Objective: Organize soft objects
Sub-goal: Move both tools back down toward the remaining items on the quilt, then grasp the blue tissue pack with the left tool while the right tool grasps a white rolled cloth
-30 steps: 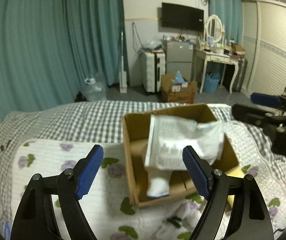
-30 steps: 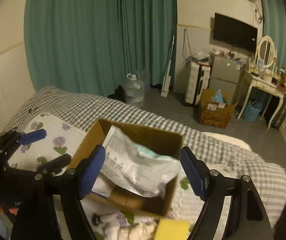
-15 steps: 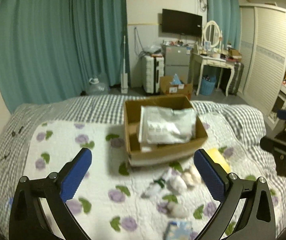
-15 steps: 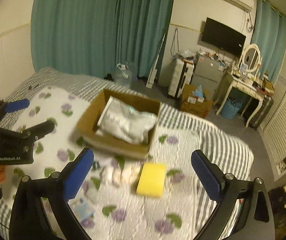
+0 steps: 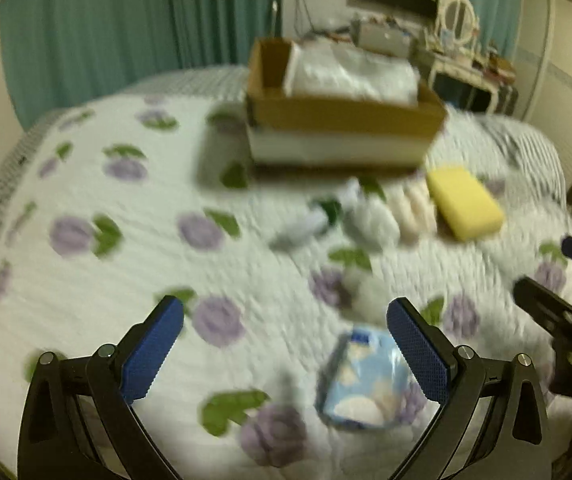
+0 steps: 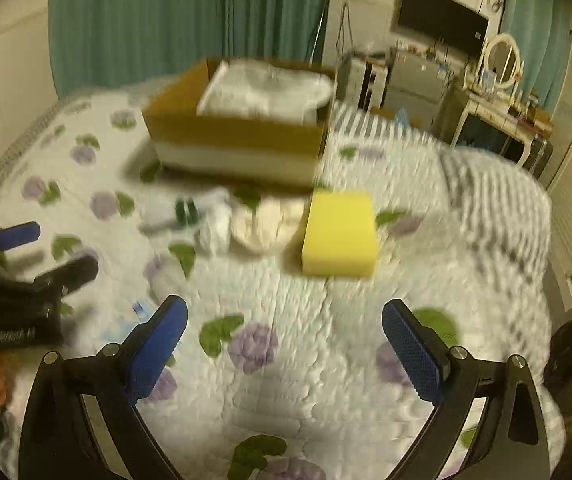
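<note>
A cardboard box (image 5: 342, 116) (image 6: 238, 136) stands on the bed with a white plastic package (image 5: 350, 72) (image 6: 266, 88) in it. In front of it lie a yellow sponge (image 5: 464, 202) (image 6: 340, 234), pale rolled socks (image 5: 414, 208) (image 6: 266, 220) and a white cloth bundle (image 5: 370, 220) (image 6: 214, 232). A light blue packet (image 5: 366, 384) lies just inside my left gripper's right finger. My left gripper (image 5: 286, 344) is open and empty, low over the quilt. My right gripper (image 6: 284, 346) is open and empty, short of the sponge. Both views are blurred.
The bed has a white quilt (image 5: 134, 248) (image 6: 366, 340) with purple flowers over a checked blanket. Teal curtains (image 6: 190, 20), a TV (image 6: 442, 24), a dressing table (image 6: 498, 108) and a wardrobe stand beyond the bed. The right gripper also shows at the left wrist view's right edge (image 5: 558, 292).
Both grippers pulled back from the box and dropped low toward the quilt. The package stays in the box. The sponge, socks and blue packet came into view.
</note>
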Demonstrator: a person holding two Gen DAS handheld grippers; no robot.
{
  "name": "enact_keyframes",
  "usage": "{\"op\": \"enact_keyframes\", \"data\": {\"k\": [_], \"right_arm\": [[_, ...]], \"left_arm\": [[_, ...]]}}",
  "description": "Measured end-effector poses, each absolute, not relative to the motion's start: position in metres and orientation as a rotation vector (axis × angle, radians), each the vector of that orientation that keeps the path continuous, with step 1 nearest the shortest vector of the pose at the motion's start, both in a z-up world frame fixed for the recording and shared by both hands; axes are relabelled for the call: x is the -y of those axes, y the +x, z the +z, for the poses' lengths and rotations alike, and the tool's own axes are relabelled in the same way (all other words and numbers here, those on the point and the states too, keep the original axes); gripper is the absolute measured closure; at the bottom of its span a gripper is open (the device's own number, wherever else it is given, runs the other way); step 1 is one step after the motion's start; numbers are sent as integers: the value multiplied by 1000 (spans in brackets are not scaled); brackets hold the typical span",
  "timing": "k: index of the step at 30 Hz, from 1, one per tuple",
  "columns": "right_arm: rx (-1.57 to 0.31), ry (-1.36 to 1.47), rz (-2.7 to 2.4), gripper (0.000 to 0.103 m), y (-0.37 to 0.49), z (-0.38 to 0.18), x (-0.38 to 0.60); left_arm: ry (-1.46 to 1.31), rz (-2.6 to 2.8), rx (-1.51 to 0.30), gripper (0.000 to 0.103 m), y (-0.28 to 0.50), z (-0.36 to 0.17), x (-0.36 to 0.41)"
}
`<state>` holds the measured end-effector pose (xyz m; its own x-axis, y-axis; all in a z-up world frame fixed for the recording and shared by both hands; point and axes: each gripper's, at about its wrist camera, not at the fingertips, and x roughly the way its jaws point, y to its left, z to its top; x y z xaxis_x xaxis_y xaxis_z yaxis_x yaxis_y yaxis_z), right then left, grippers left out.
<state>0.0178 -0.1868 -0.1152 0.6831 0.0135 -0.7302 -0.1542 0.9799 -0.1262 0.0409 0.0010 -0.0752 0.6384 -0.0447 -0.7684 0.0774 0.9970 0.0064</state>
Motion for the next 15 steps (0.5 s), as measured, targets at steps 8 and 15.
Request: {"op": "enact_keyframes", "data": {"k": [8, 15], "right_arm": [[-869, -124, 85, 5, 28, -144, 199], [-880, -119, 64, 4, 29, -148, 199]], "left_arm": [[29, -201, -969, 1, 31, -107, 23], [132, -214, -1025, 25, 28, -135, 46]]}}
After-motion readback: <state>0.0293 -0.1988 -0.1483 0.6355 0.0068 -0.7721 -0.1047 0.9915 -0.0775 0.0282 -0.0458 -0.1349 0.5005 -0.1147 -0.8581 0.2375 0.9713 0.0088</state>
